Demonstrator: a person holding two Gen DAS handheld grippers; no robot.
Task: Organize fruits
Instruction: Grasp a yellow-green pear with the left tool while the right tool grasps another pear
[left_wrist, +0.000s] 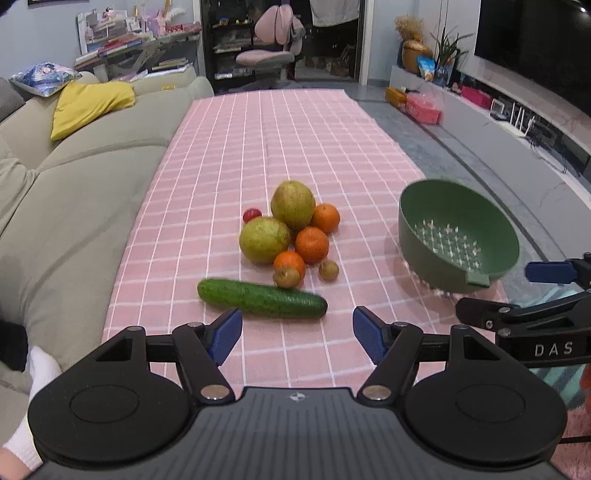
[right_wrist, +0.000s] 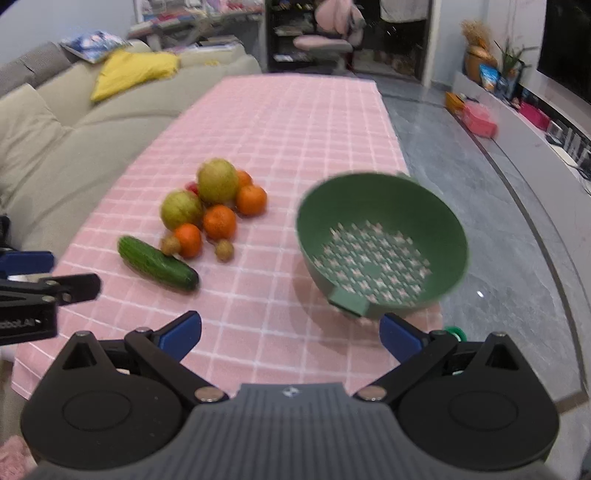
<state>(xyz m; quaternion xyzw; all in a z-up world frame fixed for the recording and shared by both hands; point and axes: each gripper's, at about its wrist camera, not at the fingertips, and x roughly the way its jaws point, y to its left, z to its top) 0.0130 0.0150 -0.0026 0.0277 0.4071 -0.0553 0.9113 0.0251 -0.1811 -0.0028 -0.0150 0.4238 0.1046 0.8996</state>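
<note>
Readable writing: "DAS" in pale letters on the black body of the right gripper (left_wrist: 550, 291) as seen at the right edge of the left wrist view; a partial white word ending "bot.AI" on the left gripper's body at the left edge of the right wrist view. Left gripper (left_wrist: 297, 334) angled down at the table, blue pads spread wide apart, nothing between them, just short of the cucumber (left_wrist: 262, 298). Right gripper (right_wrist: 290, 336) likewise tilted down, pads wide apart, empty, its right pad just beside the tab of the green strainer bowl (right_wrist: 382, 243). Bowl blurred, empty, on the right side of the pink checked tablecloth (left_wrist: 280, 147), near its edge. Fruit heaped mid-table, well left of the bowl: two yellow-green pears (left_wrist: 293, 205), three oranges (left_wrist: 312, 244), two small brown fruits (left_wrist: 328, 270), a small red fruit (left_wrist: 252, 214) behind. Cucumber lying crosswise in front of the heap, touching or nearly touching one brown fruit. Beige sofa (left_wrist: 74, 192) along the table's left.
</note>
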